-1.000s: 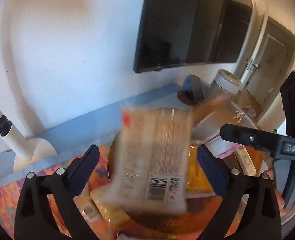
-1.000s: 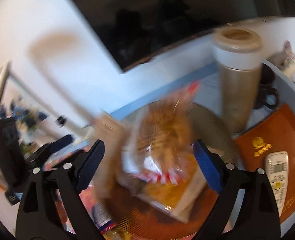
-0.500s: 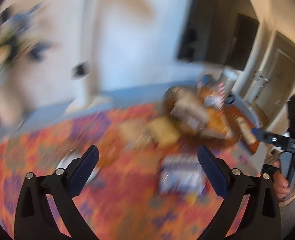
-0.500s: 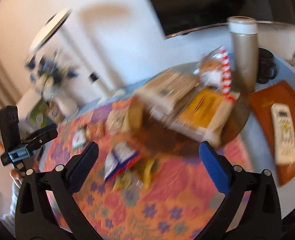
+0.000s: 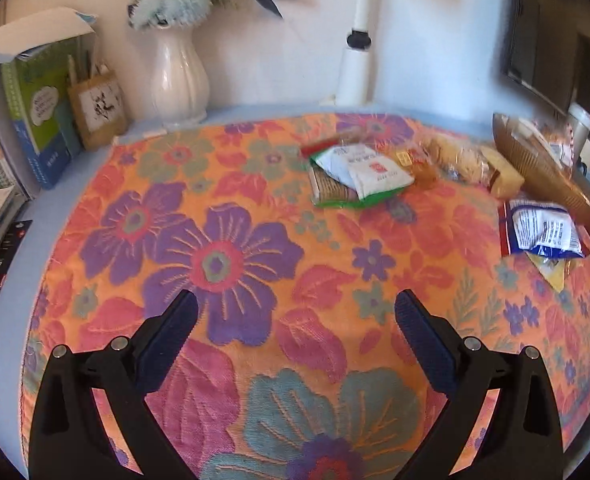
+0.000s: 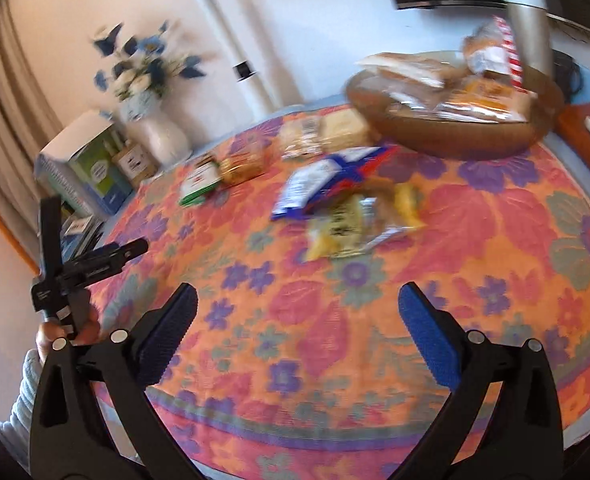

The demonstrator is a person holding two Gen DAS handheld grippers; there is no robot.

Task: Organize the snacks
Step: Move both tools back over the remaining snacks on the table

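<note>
A brown woven basket point(image 6: 447, 136) at the far right of the table holds several snack packets; it also shows edge-on in the left wrist view point(image 5: 543, 168). Loose snacks lie on the flowered cloth: a green-and-white cracker pack point(image 5: 355, 176), a blue-and-white bag point(image 5: 543, 232) point(image 6: 327, 184), a yellow packet point(image 6: 351, 228) and pale biscuit packs point(image 6: 323, 136). My left gripper point(image 5: 295, 320) is open and empty, well short of the snacks. My right gripper point(image 6: 295, 316) is open and empty, nearer the table's front edge. The left gripper's body point(image 6: 83, 268) shows at the left in the right wrist view.
A white vase of blue flowers point(image 5: 179, 76), a small brown card box point(image 5: 97, 110) and books point(image 5: 35, 100) stand at the back left. A lamp post point(image 5: 355, 64) stands behind the cloth. A tall tumbler point(image 6: 529, 28) stands behind the basket. An orange folder point(image 6: 587, 136) lies at the far right.
Both grippers have pulled back from the basket, where each dropped a snack packet, to the near side of the table. Both views now take in the whole cloth.
</note>
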